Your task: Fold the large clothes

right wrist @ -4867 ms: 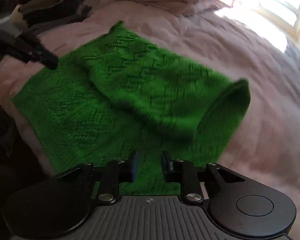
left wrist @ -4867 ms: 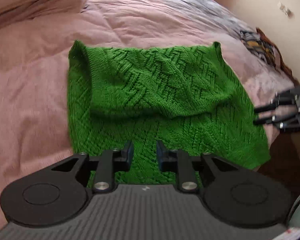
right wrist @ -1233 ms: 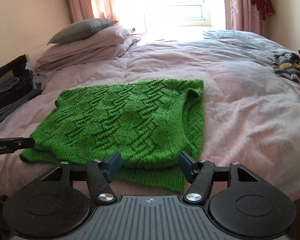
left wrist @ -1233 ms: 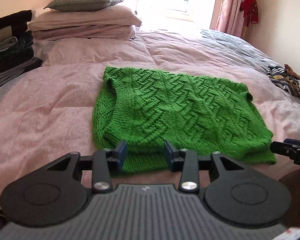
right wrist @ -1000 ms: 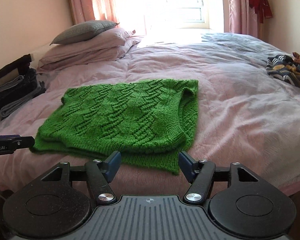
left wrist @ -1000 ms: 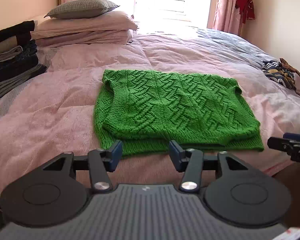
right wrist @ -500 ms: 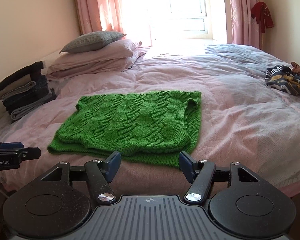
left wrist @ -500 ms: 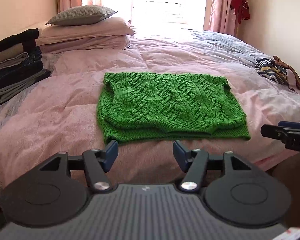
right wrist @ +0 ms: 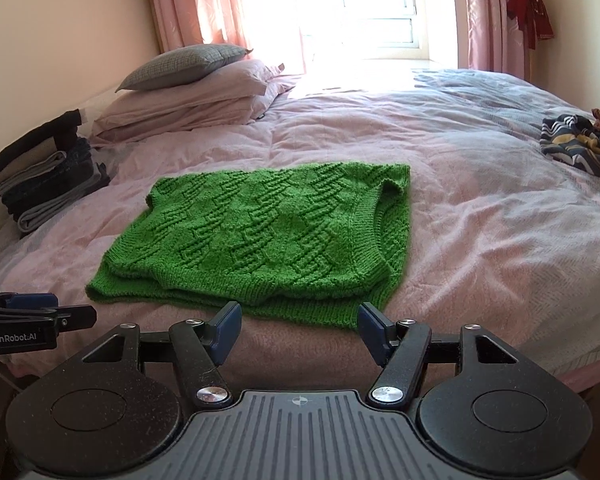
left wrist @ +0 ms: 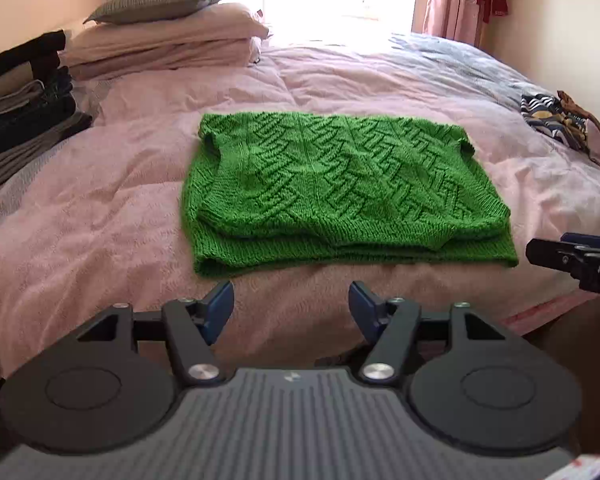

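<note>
Green knit sweater (left wrist: 340,188) lies folded flat; both tools spread, empty.

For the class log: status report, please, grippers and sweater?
Left gripper open, empty. Right gripper open, empty. Green sweater folded flat on bed. Nothing in the way.

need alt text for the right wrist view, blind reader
A folded green sweater lies flat on a pink bed, with the open right gripper held just short of its near edge, touching nothing. The left gripper pokes in at the left edge; pillows, a stack of folded clothes and a sunlit window sit behind.
</note>
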A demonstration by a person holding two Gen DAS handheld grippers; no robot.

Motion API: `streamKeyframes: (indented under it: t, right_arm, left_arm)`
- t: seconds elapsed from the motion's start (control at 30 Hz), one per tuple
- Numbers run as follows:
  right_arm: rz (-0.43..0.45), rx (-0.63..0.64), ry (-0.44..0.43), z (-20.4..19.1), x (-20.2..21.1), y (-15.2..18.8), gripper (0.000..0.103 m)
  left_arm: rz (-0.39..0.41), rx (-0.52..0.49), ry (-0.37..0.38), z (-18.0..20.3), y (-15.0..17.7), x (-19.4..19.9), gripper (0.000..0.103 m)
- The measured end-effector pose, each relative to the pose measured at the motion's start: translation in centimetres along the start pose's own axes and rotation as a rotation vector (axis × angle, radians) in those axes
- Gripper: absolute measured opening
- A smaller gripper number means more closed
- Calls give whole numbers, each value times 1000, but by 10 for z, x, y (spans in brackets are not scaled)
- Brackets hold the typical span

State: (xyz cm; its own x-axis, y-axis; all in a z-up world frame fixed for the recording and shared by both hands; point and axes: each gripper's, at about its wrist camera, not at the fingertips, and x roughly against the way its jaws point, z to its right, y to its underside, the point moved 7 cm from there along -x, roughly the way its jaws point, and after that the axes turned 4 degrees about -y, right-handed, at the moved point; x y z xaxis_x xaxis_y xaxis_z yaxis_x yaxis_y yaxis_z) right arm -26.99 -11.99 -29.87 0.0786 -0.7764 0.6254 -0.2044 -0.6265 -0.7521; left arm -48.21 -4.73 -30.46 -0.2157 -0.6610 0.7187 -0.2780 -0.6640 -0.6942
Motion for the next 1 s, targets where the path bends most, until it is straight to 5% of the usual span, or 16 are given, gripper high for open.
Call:
streamKeyframes:
  t: [0.63,0.87,1.0]
  right_arm:
    - [-82,-64,33,29,-41,0,61]
    - [-53,-151,99,70,-47,-12,61]
    - [-49,-219,138,95,-52,-18,61]
  left_arm:
    - [-80,-13,24,5,-8,-44,61]
    - [13,236,143,-64,-58,-60,64]
    - [-38,371,184,-103,-68,-107,73]
